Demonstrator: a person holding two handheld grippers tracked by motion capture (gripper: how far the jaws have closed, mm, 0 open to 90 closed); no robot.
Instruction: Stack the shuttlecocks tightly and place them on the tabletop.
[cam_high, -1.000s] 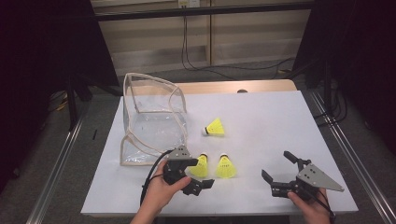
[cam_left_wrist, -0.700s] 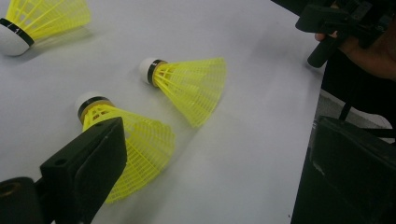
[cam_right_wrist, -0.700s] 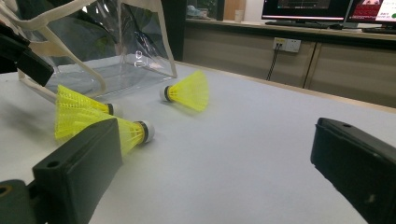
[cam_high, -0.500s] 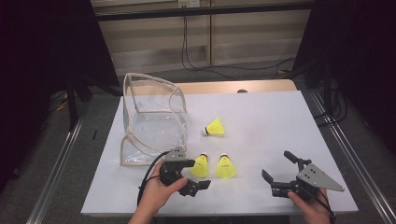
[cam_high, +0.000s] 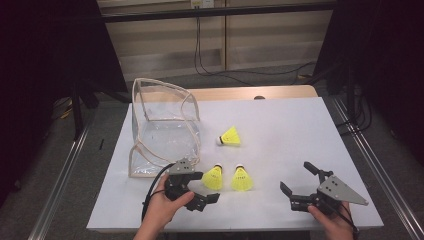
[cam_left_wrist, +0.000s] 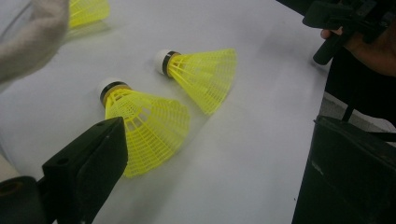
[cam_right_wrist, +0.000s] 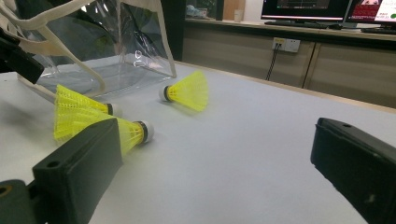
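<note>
Shuttlecock: yellow mesh skirt, white cork, black band.

Nearest the left gripper, whose jaws are matte black, lies a shuttlecock with a bright yellow mesh skirt, a black band and a white cork tip. Just beyond it, a second shuttlecock wears the same yellow, black and white. The third shuttlecock, farther from both grippers, is yellow too. The clear plastic bag has cream edging. The table top is plain white. The right gripper is black with a grey plate.
</note>
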